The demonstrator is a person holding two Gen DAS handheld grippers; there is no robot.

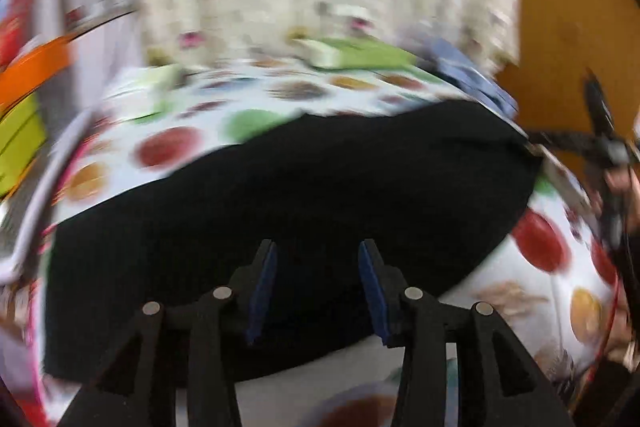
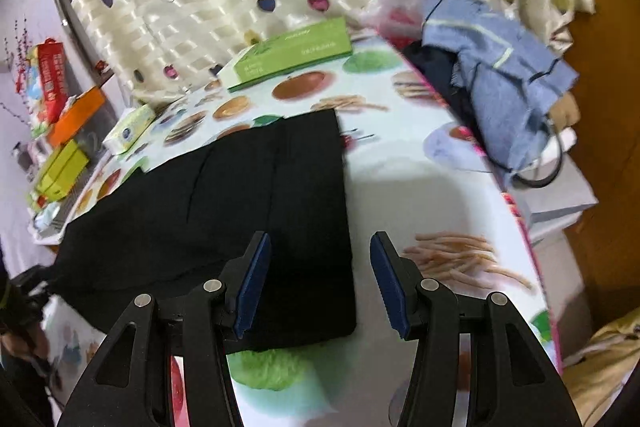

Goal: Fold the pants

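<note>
Pants (image 2: 248, 211), black and folded into a flat block, lay on the food-print cloth of the worktop (image 2: 432, 195), their squared right edge running down just under my right fingers (image 2: 320, 283), which stood spread with nothing between the blue pads. Over on my left side the picture was smeared, yet my left fingers (image 1: 318, 287) showed spread too, poised above the dark fabric and pinching nothing. Behind sat a green box (image 2: 292, 51) and a blue garment (image 2: 492, 67).
</note>
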